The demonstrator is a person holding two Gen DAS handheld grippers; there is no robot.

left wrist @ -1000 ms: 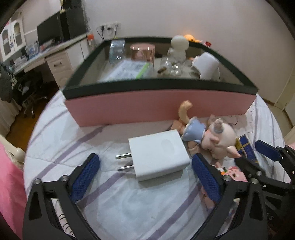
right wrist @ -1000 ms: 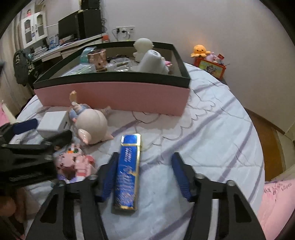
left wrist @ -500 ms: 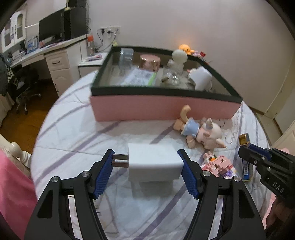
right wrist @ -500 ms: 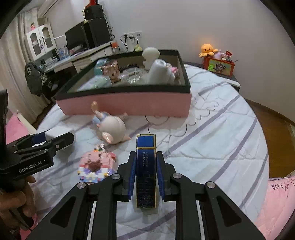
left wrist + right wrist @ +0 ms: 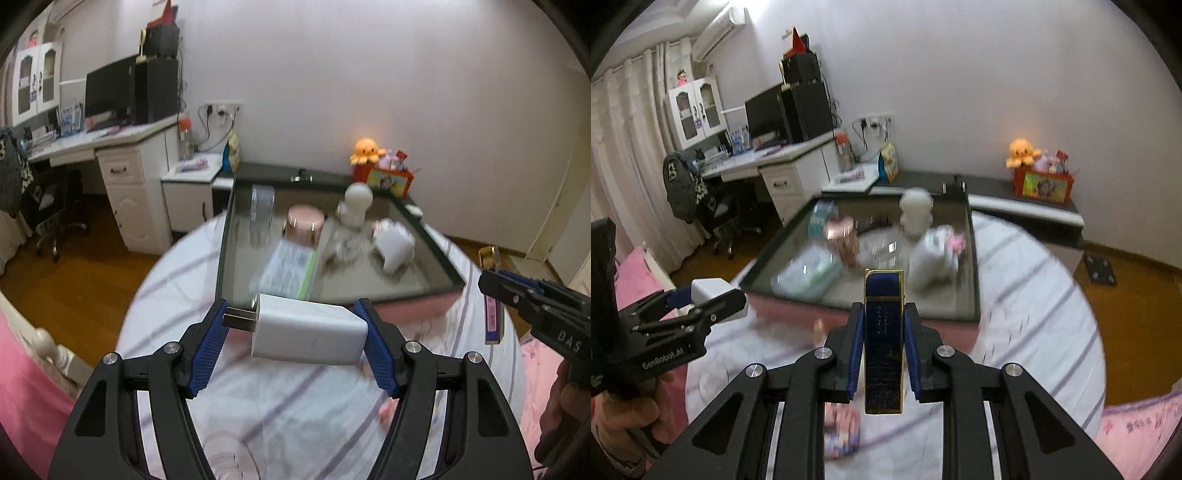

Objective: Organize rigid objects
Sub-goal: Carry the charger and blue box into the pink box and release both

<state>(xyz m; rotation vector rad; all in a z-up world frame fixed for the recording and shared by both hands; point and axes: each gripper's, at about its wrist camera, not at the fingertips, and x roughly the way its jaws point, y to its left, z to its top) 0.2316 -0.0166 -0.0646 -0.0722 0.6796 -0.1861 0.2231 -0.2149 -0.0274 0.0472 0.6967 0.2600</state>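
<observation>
My left gripper (image 5: 295, 332) is clenched on the white charger (image 5: 308, 334), prongs pointing left, held in the air above the striped bed (image 5: 295, 417), just short of the pink box's (image 5: 417, 304) near wall. My right gripper (image 5: 882, 354) is clamped on the blue lighter (image 5: 883, 339), upright between the pads, also off the bed and facing the box. Inside the box sit a copper-lidded jar (image 5: 303, 226), a white figurine (image 5: 355, 204) and a green-edged packet (image 5: 290, 271), all blurred.
</observation>
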